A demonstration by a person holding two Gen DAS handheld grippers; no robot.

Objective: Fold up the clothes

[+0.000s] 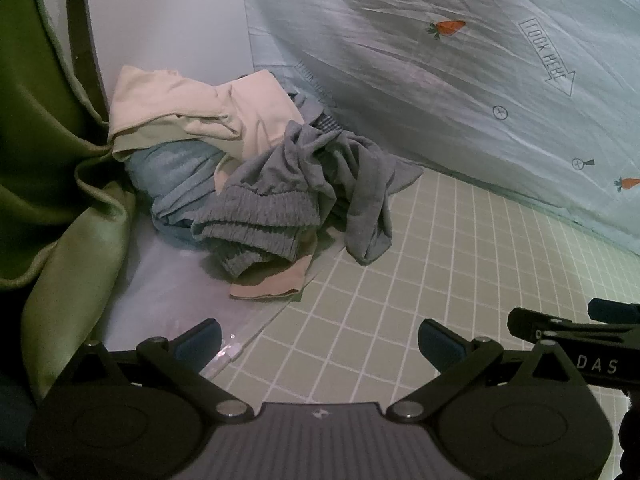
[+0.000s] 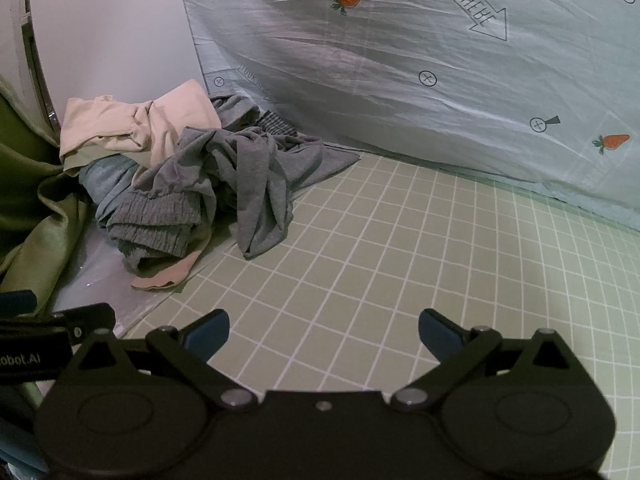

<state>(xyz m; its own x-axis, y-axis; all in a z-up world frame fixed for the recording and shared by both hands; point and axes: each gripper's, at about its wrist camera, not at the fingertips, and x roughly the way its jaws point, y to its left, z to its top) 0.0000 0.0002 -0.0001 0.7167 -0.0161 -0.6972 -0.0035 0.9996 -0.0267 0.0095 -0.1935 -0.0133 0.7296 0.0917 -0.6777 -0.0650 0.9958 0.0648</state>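
A pile of clothes lies at the left end of a green gridded mat [image 1: 420, 280] [image 2: 380, 260]. On top sprawls a crumpled grey garment [image 1: 288, 196] [image 2: 224, 184] with a ribbed waistband. Behind it lie a cream garment [image 1: 192, 116] [image 2: 136, 124] and a light blue one [image 1: 176, 176] [image 2: 104, 176]. A pink edge [image 1: 272, 284] [image 2: 168, 276] sticks out underneath. My left gripper [image 1: 320, 340] hovers open over the mat's left edge, well short of the pile, nothing between its fingers. My right gripper [image 2: 324, 332] is open beside it over the bare mat, also holding nothing.
A pale blue sheet [image 1: 480, 80] [image 2: 440, 80] printed with carrots and "LOOK HERE" arrows rises behind the mat. A green curtain [image 1: 48, 160] [image 2: 32, 208] hangs at the left beside a white panel [image 1: 168, 20] [image 2: 108, 32]. The mat stretches bare to the right.
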